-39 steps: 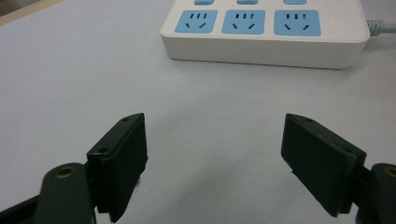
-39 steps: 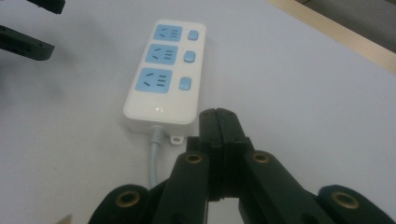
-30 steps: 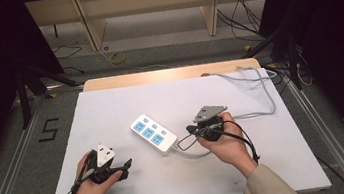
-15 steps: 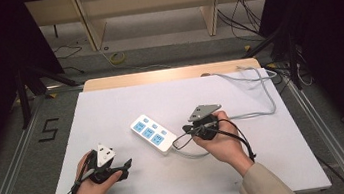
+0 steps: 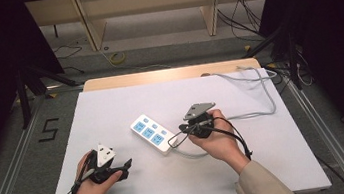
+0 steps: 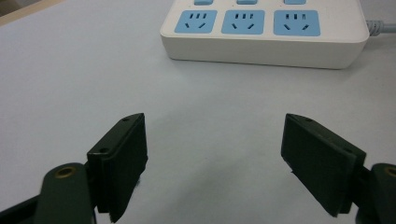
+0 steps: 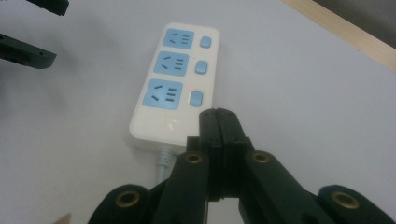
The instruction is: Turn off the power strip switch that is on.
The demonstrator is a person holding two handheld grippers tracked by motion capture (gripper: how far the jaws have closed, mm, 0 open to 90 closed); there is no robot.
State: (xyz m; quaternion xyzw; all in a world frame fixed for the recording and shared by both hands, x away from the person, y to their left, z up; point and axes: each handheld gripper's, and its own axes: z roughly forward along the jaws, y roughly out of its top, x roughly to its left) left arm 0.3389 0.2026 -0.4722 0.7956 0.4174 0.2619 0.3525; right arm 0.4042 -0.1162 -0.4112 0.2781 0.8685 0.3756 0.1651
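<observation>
Here we hold the right claw [image 7: 219, 116] pressed together just short of the power strip [image 5: 153, 132]; the left claw [image 6: 215, 158] sits spread on the tabletop [image 5: 268, 155].

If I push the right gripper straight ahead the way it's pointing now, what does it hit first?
Most likely the white power strip. The right gripper, jaws closed and empty, points at its cable end, beside the nearest blue switch. The gap looks short, though depth is hard to judge.

A black numeral "5" [image 5: 49, 129] is marked on the floor, just left of the table [image 5: 110, 105].
</observation>
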